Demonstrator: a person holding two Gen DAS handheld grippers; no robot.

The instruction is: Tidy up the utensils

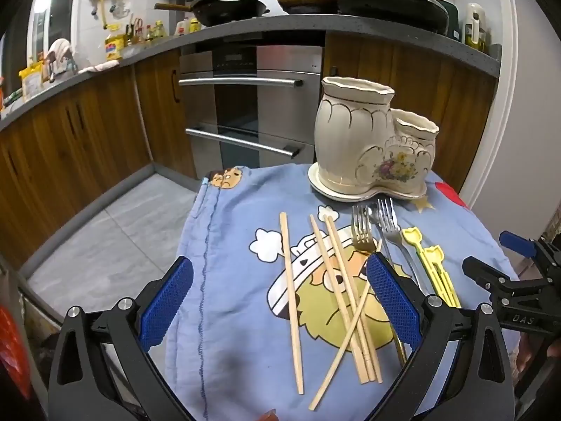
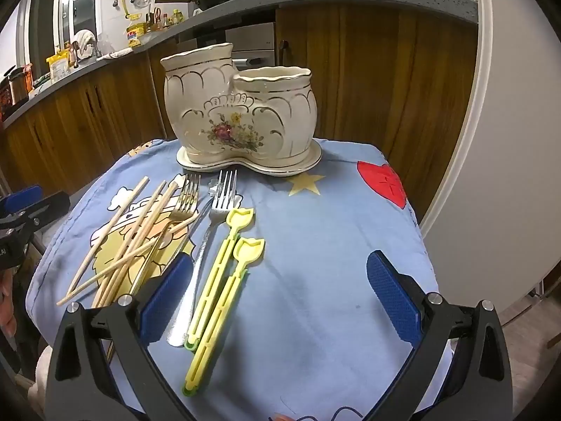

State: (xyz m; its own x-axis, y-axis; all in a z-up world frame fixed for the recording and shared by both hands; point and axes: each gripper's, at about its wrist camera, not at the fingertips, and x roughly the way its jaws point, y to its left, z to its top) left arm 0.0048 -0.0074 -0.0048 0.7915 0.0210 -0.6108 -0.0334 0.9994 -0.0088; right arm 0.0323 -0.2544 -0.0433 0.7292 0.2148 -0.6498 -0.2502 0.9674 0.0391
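Both grippers hang just above the near edge of the cloth (image 2: 333, 245), fingers spread and holding nothing: left gripper (image 1: 278, 303) over the chopsticks, right gripper (image 2: 280, 294) over bare cloth beside the yellow picks.

Chopsticks (image 1: 336, 280): four loose wooden sticks, one lying apart at 9 o'clock of the rest, one crossed diagonally over the others. Light, stiff, thin; they will roll or pivot if pinched near an end. Grip mid-length, across the shaft.

Forks (image 2: 196, 203): two, tines pointing to 12 o'clock, just right of the chopsticks; one handle passes under the crossed stick. Smooth metal, likely slippery; take the narrow neck or mid-handle.

Picks (image 2: 221, 280): two flat yellow plastic pieces at 3 o'clock of the forks, overlapping. Light, possibly flexible.

Holder (image 2: 242, 112): a two-pot ceramic piece on its own base, at 12 o'clock beyond the utensils, both pots apparently empty. Fragile, so lower items in rather than drop them.
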